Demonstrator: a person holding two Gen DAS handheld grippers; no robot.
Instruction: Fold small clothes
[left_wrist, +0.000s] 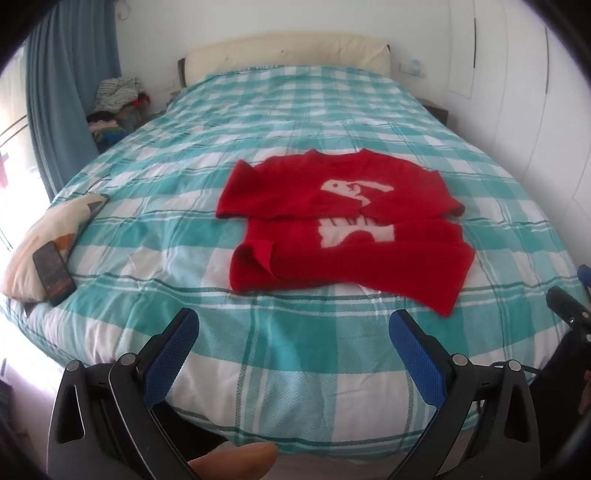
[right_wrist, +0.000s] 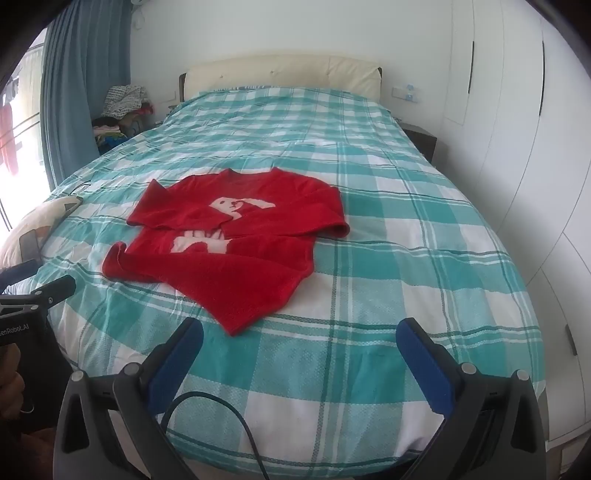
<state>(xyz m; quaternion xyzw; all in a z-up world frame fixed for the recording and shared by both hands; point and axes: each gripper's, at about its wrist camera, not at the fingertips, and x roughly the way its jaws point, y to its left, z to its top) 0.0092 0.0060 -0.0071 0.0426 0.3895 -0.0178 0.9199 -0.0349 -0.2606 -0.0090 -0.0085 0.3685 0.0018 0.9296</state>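
Note:
A small red sweater (left_wrist: 343, 229) with a white figure on its chest lies on the teal-and-white checked bedspread (left_wrist: 295, 110), both sleeves folded across the front. It also shows in the right wrist view (right_wrist: 236, 240). My left gripper (left_wrist: 295, 325) is open and empty, held above the near part of the bed, short of the sweater's hem. My right gripper (right_wrist: 301, 334) is open and empty, near the hem's front corner. The left gripper's body (right_wrist: 33, 295) shows at the left edge of the right wrist view.
A patterned pillow (left_wrist: 48, 236) with a dark phone (left_wrist: 53, 273) on it lies at the bed's left edge. A pile of clothes (left_wrist: 114, 107) sits beside the blue curtain (left_wrist: 62, 92). White wardrobe doors (right_wrist: 517, 147) line the right side. A black cable (right_wrist: 236, 413) crosses the near edge.

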